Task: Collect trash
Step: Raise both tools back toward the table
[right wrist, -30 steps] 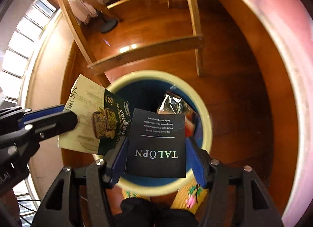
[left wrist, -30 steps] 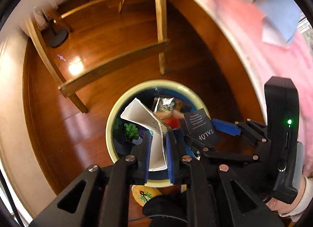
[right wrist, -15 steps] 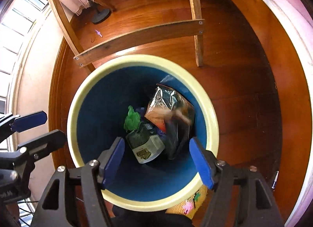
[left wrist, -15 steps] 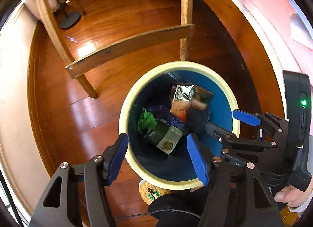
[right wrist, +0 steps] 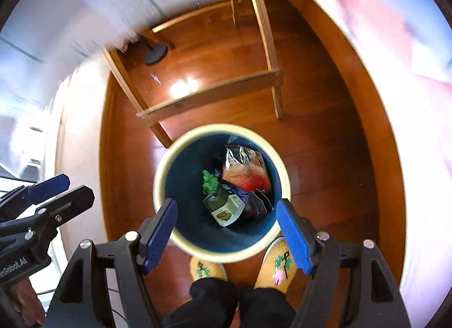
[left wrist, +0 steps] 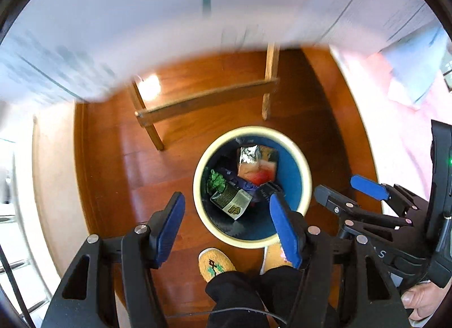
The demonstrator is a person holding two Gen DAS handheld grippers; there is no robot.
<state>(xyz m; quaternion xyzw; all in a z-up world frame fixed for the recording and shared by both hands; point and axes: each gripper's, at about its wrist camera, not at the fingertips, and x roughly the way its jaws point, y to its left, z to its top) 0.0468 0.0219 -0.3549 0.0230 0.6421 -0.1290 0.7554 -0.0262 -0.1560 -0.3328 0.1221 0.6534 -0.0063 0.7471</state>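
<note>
Reddish wooden floor (right wrist: 325,158) lies under me, with the blue, cream-rimmed trash bin (right wrist: 169,164) standing just ahead of my yellow slippers (right wrist: 278,267). Both my left hand-held gripper (left wrist: 226,226) and right hand-held gripper (right wrist: 227,232) hang above it, jaws apart and empty. Inside the bin lie a foil snack bag (right wrist: 245,169), a green-and-white wrapper (right wrist: 224,208) and a black card (right wrist: 258,205).
</note>
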